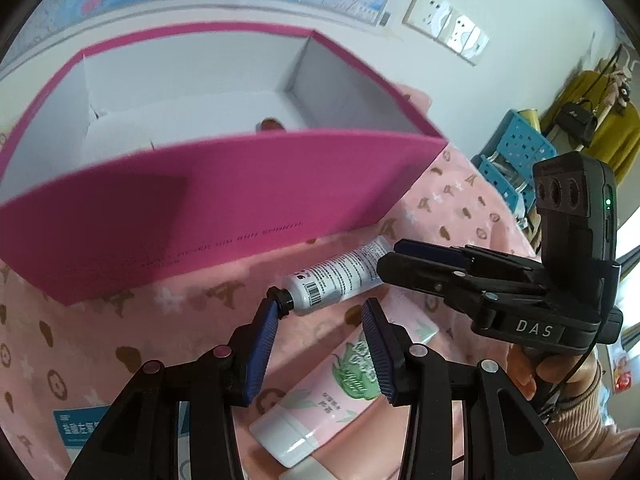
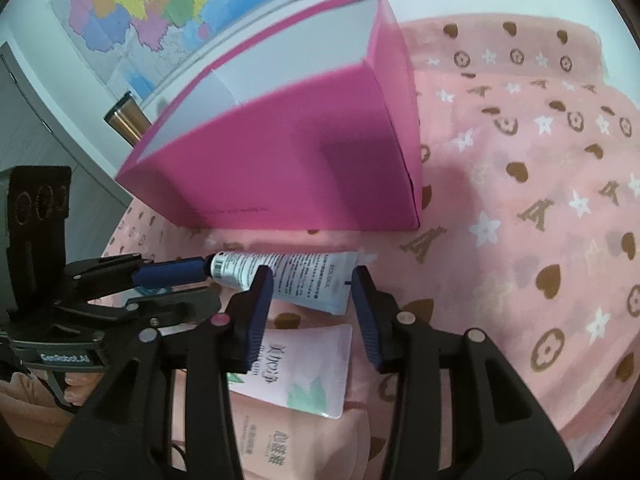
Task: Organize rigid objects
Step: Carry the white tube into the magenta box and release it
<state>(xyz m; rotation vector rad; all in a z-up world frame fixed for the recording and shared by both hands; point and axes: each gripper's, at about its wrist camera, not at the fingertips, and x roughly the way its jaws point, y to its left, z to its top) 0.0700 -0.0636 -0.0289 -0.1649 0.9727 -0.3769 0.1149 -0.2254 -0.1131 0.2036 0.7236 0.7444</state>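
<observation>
A white tube with a black cap [image 1: 340, 276] [image 2: 288, 276] lies on the pink cloth in front of the open pink box [image 1: 224, 196] [image 2: 288, 160]. A pink tube with green leaves [image 1: 340, 384] [image 2: 304, 364] lies nearer. My left gripper [image 1: 320, 344] is open and empty, its jaws on either side of the pink tube, the left pad by the white tube's cap. My right gripper [image 2: 310, 312] is open and empty, its jaws on either side of the white tube's flat end. Each gripper shows in the other's view [image 1: 420, 260] [image 2: 176, 276]. A small brown object [image 1: 270, 124] lies inside the box.
The pink patterned cloth [image 2: 540, 200] covers the surface. A blue and white packet [image 1: 84, 428] lies at the lower left. A metal cup [image 2: 126, 120] stands behind the box by the wall with maps. Blue crates [image 1: 516, 148] stand far right.
</observation>
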